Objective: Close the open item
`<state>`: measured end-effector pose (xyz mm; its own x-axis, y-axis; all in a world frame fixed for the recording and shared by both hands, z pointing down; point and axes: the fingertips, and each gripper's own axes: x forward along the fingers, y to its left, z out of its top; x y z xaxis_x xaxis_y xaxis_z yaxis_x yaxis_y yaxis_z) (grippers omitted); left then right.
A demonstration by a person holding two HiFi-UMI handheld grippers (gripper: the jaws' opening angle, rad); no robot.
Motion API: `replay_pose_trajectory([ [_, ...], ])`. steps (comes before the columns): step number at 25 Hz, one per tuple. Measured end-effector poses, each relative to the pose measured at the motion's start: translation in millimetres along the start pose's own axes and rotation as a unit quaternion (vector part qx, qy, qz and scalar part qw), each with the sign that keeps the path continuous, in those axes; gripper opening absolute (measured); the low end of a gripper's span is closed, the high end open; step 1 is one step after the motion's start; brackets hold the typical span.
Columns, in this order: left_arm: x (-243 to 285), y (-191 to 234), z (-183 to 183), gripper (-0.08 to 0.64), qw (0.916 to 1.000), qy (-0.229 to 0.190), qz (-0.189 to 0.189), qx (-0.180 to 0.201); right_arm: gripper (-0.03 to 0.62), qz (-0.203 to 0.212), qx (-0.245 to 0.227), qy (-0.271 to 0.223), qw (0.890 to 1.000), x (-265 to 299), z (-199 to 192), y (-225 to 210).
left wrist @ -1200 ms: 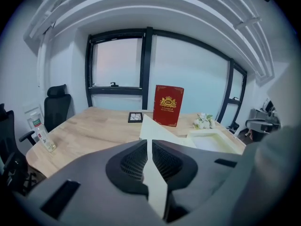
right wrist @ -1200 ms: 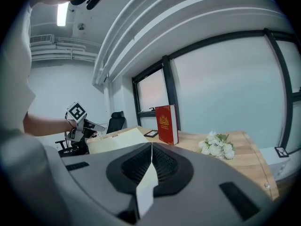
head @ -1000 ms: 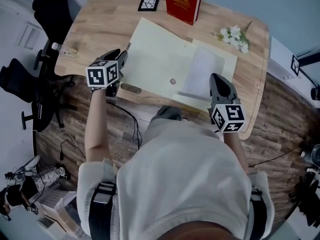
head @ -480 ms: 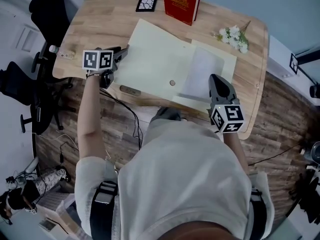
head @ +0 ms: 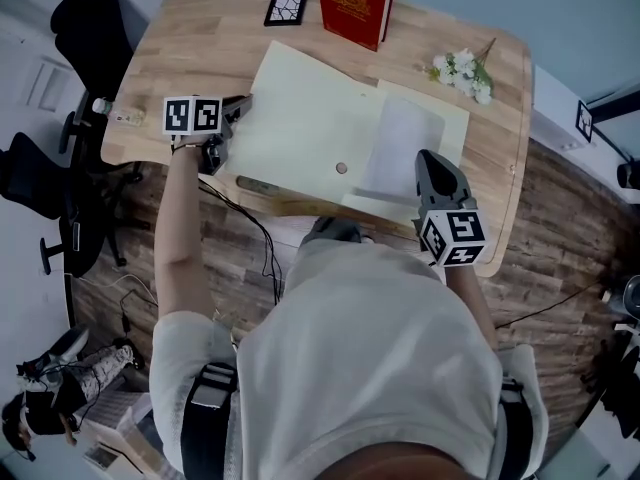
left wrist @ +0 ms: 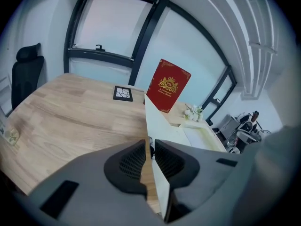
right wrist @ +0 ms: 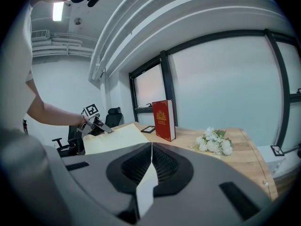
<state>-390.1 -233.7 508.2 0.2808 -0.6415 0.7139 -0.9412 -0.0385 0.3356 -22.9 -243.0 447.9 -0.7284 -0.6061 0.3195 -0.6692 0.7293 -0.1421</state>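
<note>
I am holding a pair of tongs in each hand over the desk (head: 205, 43). The folder (head: 310, 108) is lying open across the middle of it, with its left flap spreading toward the left edge and a pale sheet (head: 400, 143) resting in its right half.

My left tongs (head: 243, 105) are reaching in at the flap's outer left edge. Their jaws have just been closing and are now standing narrow, with the flap's edge pinched between the pads (left wrist: 134, 161). From there the cream flap (left wrist: 162, 124) is rising on edge toward the red book (left wrist: 168, 84).

My right tongs (head: 425, 160) are gripping the folder's near edge on the right side. Their jaws are pressing together on a cream strip of it, which is sticking out between the pads (right wrist: 167, 166).

The book (head: 352, 6) is standing upright at the far edge of the desk, just beyond the folder. A small black frame (head: 287, 7) is lying to its left. White flowers (head: 462, 71) are lying near the far right corner.
</note>
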Motion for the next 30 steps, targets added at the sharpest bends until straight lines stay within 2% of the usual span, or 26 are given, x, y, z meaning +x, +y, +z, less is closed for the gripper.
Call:
replay_pose_trajectory([
  [6,1.5,-2.6,0.0,0.060,0.9999,0.003,-0.012,-0.006,0.019,0.000,0.000,0.000,1.000,0.5,0.6,0.4],
  [13,-9.0,-22.9,14.0,0.049,0.9981,-0.028,-0.050,-0.022,0.018,0.007,0.000,0.001,1.000,-0.6,-2.0,5.8],
  [20,-20.2,-55.5,29.7,0.046,0.9919,-0.062,-0.104,-0.040,0.018,0.009,0.000,-0.001,1.000,-8.2,-5.2,9.4],
  [26,-25.4,-85.9,40.5,0.046,0.9880,-0.073,-0.133,-0.028,0.019,0.005,0.003,-0.008,1.000,-15.8,-5.6,9.2],
  [30,-29.4,-105.5,46.5,0.048,0.9831,-0.082,-0.161,-0.033,0.018,0.004,0.003,-0.012,1.000,-20.9,-4.9,10.8],
])
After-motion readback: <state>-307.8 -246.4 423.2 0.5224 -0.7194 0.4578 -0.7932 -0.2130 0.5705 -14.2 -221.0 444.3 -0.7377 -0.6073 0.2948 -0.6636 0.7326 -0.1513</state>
